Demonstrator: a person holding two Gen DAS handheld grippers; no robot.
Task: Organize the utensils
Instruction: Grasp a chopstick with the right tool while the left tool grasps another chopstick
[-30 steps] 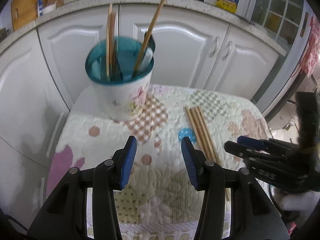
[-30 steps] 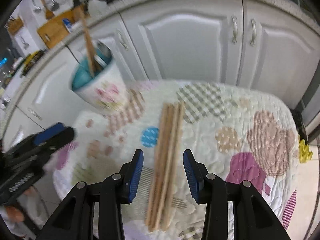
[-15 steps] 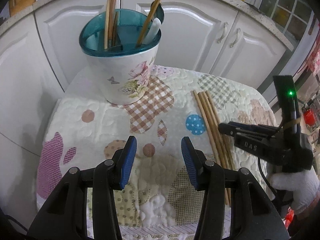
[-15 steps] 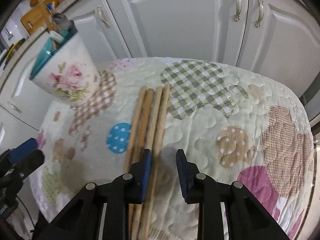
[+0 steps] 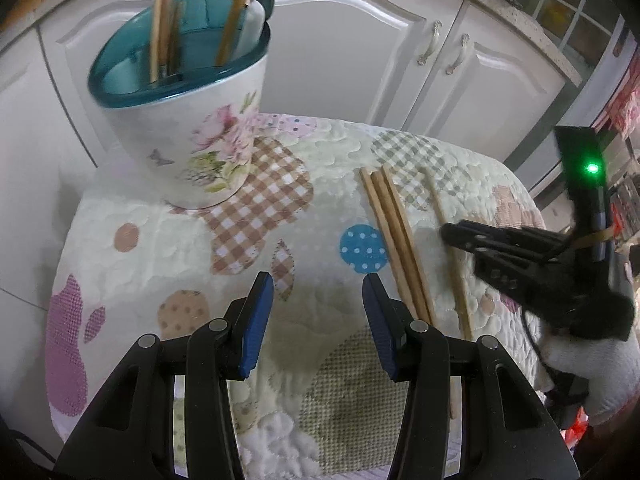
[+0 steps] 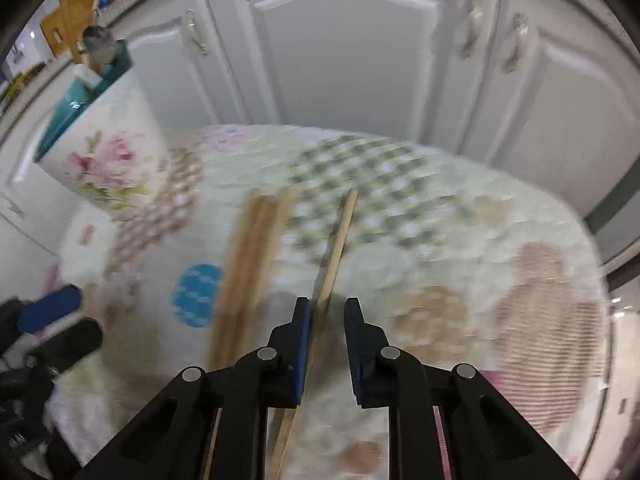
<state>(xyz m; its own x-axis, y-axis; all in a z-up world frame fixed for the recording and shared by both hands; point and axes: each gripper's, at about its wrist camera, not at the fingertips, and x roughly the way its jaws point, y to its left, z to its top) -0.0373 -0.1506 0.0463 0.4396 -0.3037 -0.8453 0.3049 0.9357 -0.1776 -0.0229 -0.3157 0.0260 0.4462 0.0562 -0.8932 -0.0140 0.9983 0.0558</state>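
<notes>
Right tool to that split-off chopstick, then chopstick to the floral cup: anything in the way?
Nothing visible. The right tool already straddles the single chopstick, its jaws just closing, a gap still showing. The quilted mat toward the floral cup holds only the other three chopsticks; the left tool hangs nearer the camera.

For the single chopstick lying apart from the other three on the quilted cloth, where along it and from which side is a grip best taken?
Grip the lone chopstick on its near half, from above, jaws straddling its thin width. It lies flat, angled away from the bundle of three chopsticks, so there is room on both sides. The right gripper, jaws just closing, already brackets it there; whether the pads press yet is unclear.
</notes>
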